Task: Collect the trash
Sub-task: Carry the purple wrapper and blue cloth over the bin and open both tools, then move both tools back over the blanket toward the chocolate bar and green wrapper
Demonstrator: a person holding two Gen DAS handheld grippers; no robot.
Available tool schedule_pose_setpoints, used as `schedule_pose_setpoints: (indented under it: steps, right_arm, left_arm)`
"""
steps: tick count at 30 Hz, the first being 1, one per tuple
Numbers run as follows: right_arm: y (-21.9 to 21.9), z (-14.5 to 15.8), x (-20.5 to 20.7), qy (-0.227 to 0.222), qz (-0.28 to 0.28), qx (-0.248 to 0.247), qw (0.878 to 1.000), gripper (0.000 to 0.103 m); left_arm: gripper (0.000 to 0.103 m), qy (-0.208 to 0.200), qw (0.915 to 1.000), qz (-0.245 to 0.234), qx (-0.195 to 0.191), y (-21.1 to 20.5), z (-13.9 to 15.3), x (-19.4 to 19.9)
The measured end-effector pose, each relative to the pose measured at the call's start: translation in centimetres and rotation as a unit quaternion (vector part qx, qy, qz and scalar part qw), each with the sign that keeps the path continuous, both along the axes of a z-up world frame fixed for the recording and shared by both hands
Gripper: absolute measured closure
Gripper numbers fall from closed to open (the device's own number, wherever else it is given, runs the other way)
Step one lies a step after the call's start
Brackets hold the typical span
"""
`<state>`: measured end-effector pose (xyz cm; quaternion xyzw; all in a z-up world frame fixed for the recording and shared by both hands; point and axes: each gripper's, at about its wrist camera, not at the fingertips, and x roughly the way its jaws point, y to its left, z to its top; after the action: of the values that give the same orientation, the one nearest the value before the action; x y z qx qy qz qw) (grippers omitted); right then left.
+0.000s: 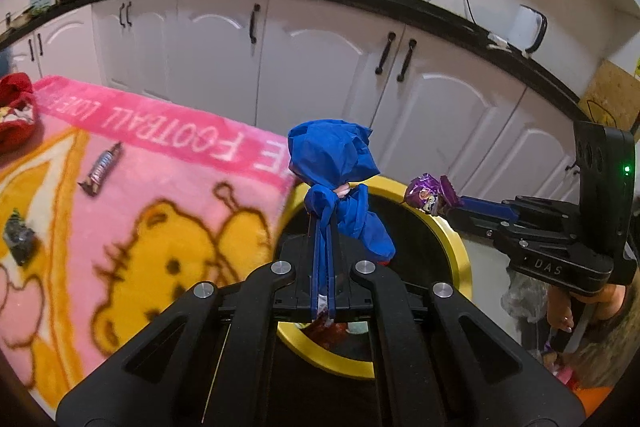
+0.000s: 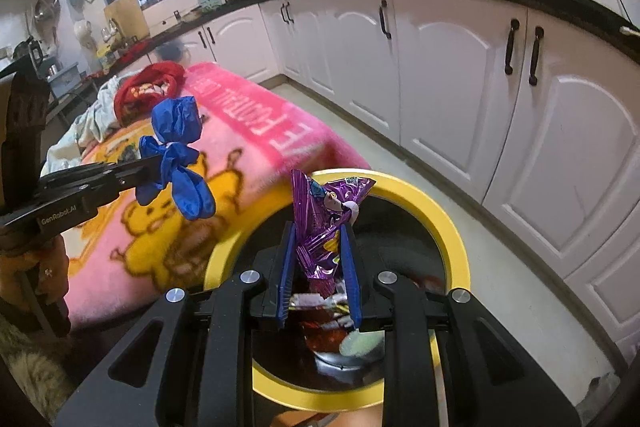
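Pink blanket (image 1: 132, 187) beside white cabinets (image 1: 328, 67)

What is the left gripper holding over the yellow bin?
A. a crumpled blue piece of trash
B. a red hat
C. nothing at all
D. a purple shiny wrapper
A: the left gripper is shut on the crumpled blue trash above the yellow-rimmed bin; the purple wrapper is in the right gripper.
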<state>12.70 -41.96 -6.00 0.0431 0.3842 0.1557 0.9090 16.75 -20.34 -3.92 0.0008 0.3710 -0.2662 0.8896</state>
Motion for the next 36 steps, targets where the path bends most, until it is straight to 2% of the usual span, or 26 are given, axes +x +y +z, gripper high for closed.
schedule_pose_setpoints:
  steps: [10,14,15,17,18,19,21,24,28,33,36]
  right_arm:
    - [-0.9,-2.6,0.0,0.031,-0.007,-0.002,0.999,0.081]
    - [-1.1,-3.3,0.2,0.043,-0.012,-0.002,0.999,0.076]
    - [-1.2,-3.4,0.3,0.044,-0.016,-0.003,0.999,0.074]
    - [-1.6,-3.7,0.5,0.049,-0.027,0.002,0.998,0.066]
    - [-1.8,-3.7,0.6,0.050,-0.032,0.005,0.998,0.061]
    - [-2.0,-3.7,0.7,0.050,-0.037,0.008,0.998,0.060]
    - [-2.3,-3.7,0.7,0.049,-0.044,0.010,0.998,0.059]
    - [-2.2,-3.2,0.8,0.046,-0.049,0.016,0.998,0.058]
    - [-0.6,-1.6,1.3,0.030,-0.034,0.013,0.999,0.057]
    - [2.5,0.8,2.7,0.011,-0.008,0.010,1.000,0.054]
    - [4.8,2.2,3.8,0.002,0.009,0.013,1.000,0.054]
  left_arm:
    - [0.103,0.028,0.9992,-0.024,0.012,-2.2,-2.5,0.1]
    - [0.102,0.040,0.9989,-0.019,0.017,-2.3,-3.5,0.4]
    - [0.099,0.041,0.9989,-0.014,0.019,-2.2,-3.7,0.5]
    - [0.077,0.044,0.9988,-0.007,0.017,-1.8,-3.9,0.6]
    - [0.058,0.045,0.9989,-0.002,0.012,-1.3,-3.9,0.7]
    - [0.052,0.046,0.9989,0.005,0.008,-0.8,-3.9,0.8]
    - [0.050,0.047,0.9987,0.017,0.005,0.1,-3.8,0.8]
    - [0.032,0.040,0.9984,0.039,-0.004,1.9,-3.2,0.8]
    - [0.020,0.017,0.9967,0.079,-0.007,4.7,-2.0,0.6]
    - [0.012,-0.019,0.9907,0.135,0.002,9.0,-0.2,0.3]
    - [0.011,-0.036,0.9859,0.163,0.008,11.5,0.6,0.3]
